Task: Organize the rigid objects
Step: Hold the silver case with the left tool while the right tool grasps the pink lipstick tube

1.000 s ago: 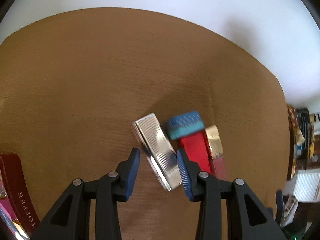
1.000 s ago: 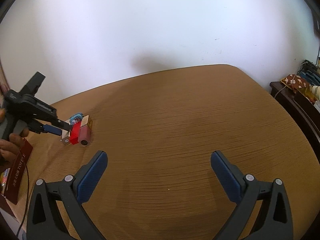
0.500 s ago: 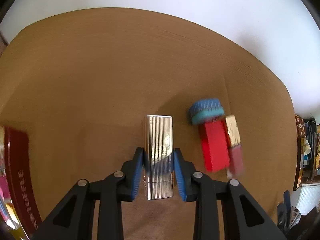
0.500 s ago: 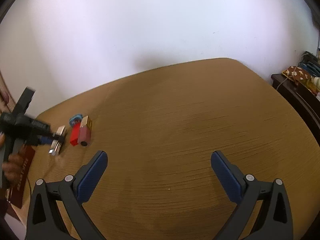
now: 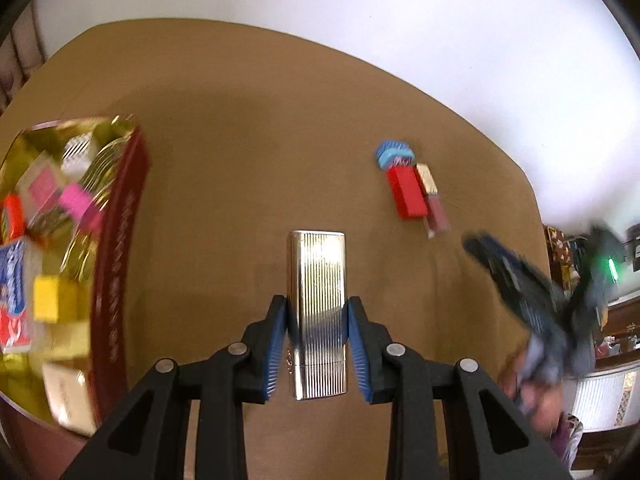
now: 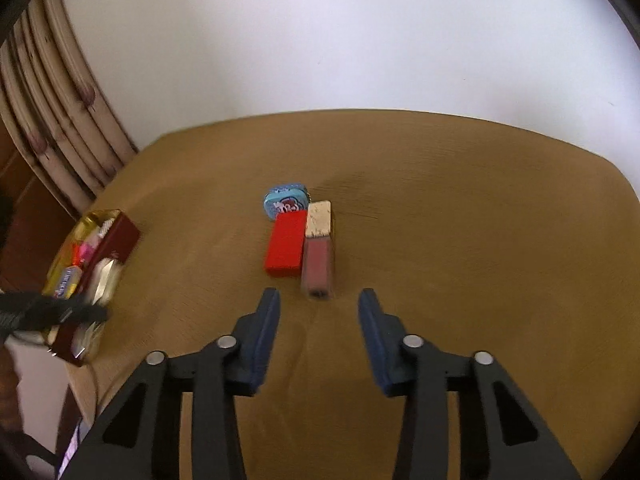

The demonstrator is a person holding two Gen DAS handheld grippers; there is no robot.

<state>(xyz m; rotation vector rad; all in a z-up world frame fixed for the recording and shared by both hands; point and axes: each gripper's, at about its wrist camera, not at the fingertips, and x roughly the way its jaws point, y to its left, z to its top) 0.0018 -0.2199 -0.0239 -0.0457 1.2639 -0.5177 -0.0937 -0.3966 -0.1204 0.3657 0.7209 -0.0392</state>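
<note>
The left gripper (image 5: 318, 336) points steeply down at the brown bench (image 5: 240, 160), its jaws clenched on a ribbed silver case (image 5: 317, 312) held by its long sides. The case's long axis runs straight out along the fingers, its far end pointing away from the camera and its near end reaching back between the blue pads (image 5: 278, 344). A second ago the jaws stood either side of the case, which lay askew on the bench; half a second ago they had closed on it. Since then a dark red tin (image 5: 116, 248) has come into view left of the jaws, its gold inside filled with small bright packets. To the right of the jaws and farther out lie a red box (image 5: 406, 192), a pink tube with a gold cap (image 5: 432, 200) touching its side, and a round blue tin (image 5: 394, 154) at their far end.

The right gripper (image 6: 318, 330) tilts down at a gentler angle, and its jaws have just been closing, with nothing between them; they are released, a gap left between the pads. The pink tube's near end lies just ahead of that gap, its long axis and the red box's running away from the jaws. Half a second ago this gripper looked over bare bench with the group far to its left.
</note>
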